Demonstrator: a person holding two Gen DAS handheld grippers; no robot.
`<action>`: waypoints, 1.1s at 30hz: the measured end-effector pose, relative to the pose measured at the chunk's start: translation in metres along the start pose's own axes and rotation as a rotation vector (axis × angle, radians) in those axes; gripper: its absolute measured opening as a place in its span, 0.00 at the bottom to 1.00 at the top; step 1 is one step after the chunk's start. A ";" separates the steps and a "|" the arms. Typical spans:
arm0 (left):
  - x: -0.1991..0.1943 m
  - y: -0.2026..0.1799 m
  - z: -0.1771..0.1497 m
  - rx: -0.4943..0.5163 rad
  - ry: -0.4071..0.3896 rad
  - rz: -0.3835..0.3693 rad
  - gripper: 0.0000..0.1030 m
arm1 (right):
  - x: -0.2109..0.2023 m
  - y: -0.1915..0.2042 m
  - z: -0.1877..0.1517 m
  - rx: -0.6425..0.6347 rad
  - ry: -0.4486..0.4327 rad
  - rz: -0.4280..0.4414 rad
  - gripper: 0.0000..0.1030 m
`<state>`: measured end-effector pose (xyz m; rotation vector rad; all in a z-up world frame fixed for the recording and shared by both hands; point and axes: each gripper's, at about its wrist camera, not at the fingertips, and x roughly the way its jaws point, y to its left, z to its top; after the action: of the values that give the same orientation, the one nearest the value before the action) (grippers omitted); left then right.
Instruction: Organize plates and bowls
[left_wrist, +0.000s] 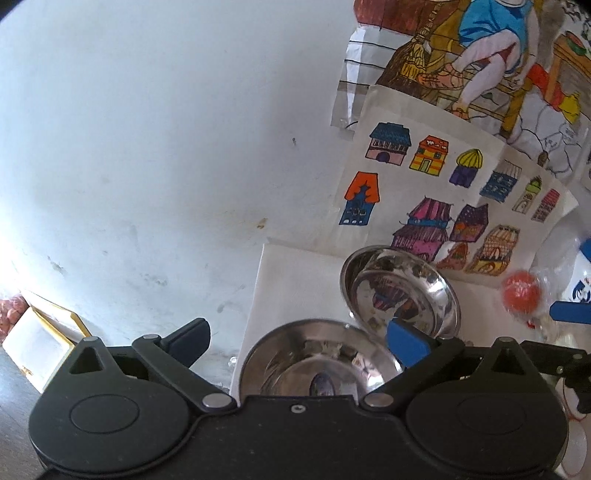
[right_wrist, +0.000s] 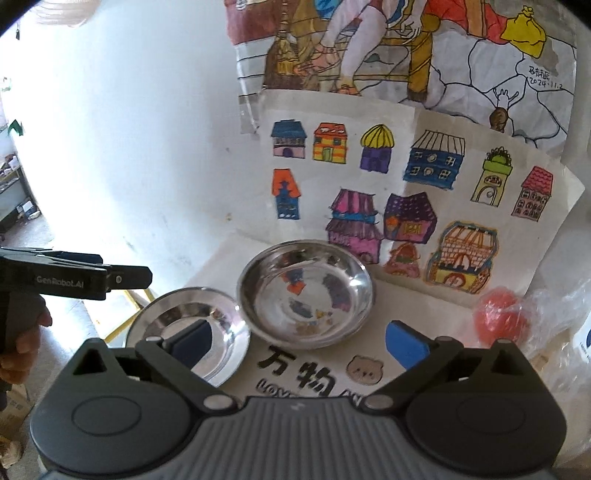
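Two shiny steel dishes sit on a white table top (right_wrist: 413, 306). The larger deep plate (right_wrist: 304, 291) lies near the wall; the smaller one (right_wrist: 188, 328) lies to its left at the table's edge. In the left wrist view the small dish (left_wrist: 314, 358) is just below my left gripper (left_wrist: 295, 339), which is open and empty, and the larger plate (left_wrist: 402, 291) is beyond its right finger. My right gripper (right_wrist: 299, 341) is open and empty, hovering in front of the two dishes. The left gripper also shows from the side in the right wrist view (right_wrist: 122, 277).
Children's drawings of houses (right_wrist: 388, 192) hang on the white wall behind the table. A red ball in clear plastic wrap (right_wrist: 502, 317) lies at the right. The table carries printed characters (right_wrist: 299, 373). A white and yellow box (left_wrist: 40, 343) sits on the floor at the left.
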<state>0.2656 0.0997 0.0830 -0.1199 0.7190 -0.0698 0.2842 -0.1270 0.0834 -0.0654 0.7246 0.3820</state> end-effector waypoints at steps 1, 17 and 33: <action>-0.003 0.001 -0.003 0.002 -0.002 0.000 0.99 | -0.002 0.001 -0.002 0.001 0.002 0.007 0.99; -0.032 0.023 -0.048 0.041 0.007 0.017 0.99 | -0.022 0.011 -0.039 -0.050 0.011 0.051 1.00; -0.021 0.055 -0.075 0.087 -0.010 -0.070 0.99 | -0.001 0.029 -0.067 -0.076 0.013 0.167 1.00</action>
<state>0.2018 0.1501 0.0334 -0.0622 0.7011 -0.1676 0.2303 -0.1132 0.0362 -0.0793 0.7311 0.5690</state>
